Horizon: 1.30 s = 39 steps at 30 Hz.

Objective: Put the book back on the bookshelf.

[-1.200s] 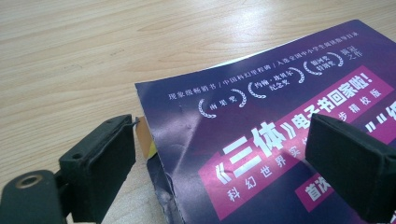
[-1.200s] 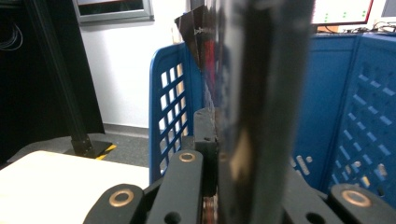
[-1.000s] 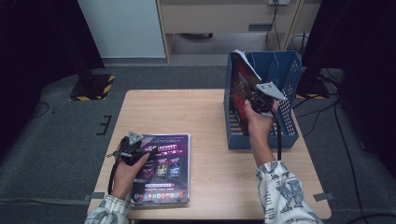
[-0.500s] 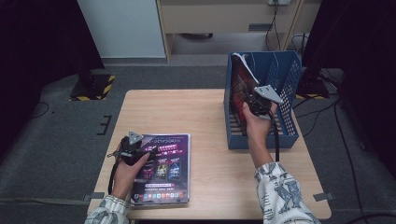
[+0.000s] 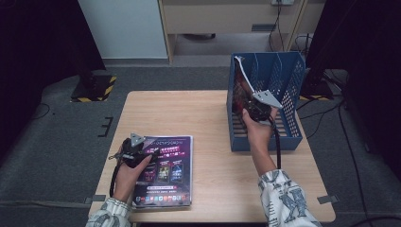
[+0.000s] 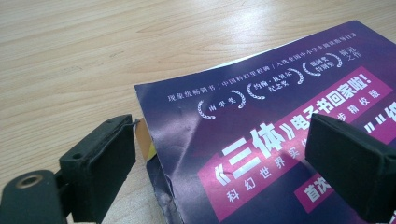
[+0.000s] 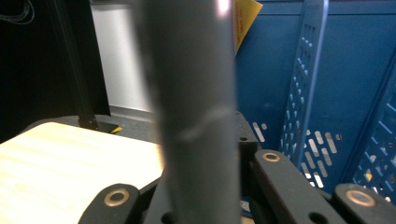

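The right tongs (image 5: 255, 109) are clamping a magazine (image 5: 242, 90) by its edge, jaws closed on it, and are holding it upright in the leftmost slot of the blue file rack (image 5: 289, 137) at the desk's right side; in the right gripper view the magazine's edge (image 7: 196, 112) is running straight up between the jaws. The left tongs (image 5: 135, 153) are standing open over the top left corner of a second, purple magazine (image 5: 165, 172) lying flat on the desk (image 5: 189, 113), one jaw off the cover's edge and the other above the print, neither pressing on it. Judging from here, the upright magazine could be sagging or toppling against the divider once let go, since it is thin and leaning with its top toward the rack's back; a release too high would let it slump and curl. Compared with a second ago, the magazine is sitting a little deeper in the slot, the right hand has barely shifted, and the left tongs are where they were.
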Motion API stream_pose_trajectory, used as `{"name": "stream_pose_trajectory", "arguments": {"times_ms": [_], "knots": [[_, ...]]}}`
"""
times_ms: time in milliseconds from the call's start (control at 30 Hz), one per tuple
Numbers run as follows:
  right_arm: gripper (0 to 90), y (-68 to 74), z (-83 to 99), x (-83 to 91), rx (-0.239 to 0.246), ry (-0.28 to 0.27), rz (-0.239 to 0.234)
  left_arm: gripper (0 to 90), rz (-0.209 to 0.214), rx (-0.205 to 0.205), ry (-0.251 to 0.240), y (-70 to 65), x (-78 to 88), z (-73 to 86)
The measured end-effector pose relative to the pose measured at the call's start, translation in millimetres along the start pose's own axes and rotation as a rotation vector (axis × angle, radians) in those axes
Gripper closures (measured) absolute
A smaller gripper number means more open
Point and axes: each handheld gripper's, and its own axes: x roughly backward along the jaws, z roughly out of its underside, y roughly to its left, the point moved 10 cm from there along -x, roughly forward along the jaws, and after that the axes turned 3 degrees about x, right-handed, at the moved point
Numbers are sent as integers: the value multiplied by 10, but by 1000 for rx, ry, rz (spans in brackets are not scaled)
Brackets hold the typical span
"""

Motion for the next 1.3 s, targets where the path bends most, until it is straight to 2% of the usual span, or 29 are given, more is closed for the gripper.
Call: {"name": "stream_pose_trajectory", "arguments": {"times_ms": [367, 633, 867, 1000, 1200, 1300], "knots": [[822, 66, 39, 32, 27, 14, -29, 84, 2, -2, 2, -7, -4, 3], [821, 113, 19, 28, 1, 21, -53, 84, 2, -5, 3, -9, -5, 4], [840, 229, -20, -20, 11, 38, -70, 85, 3, -4, 1, -10, -2, 2], [834, 291, -37, -41, 35, 43, -65, 84, 5, -4, 2, -11, -1, 3], [825, 286, -35, -23, 35, 46, -59, 85, 5, -8, 5, -15, -3, 5], [838, 296, -34, -7, 58, 50, -51, 85, 5, -9, 6, -17, -4, 6]]}}
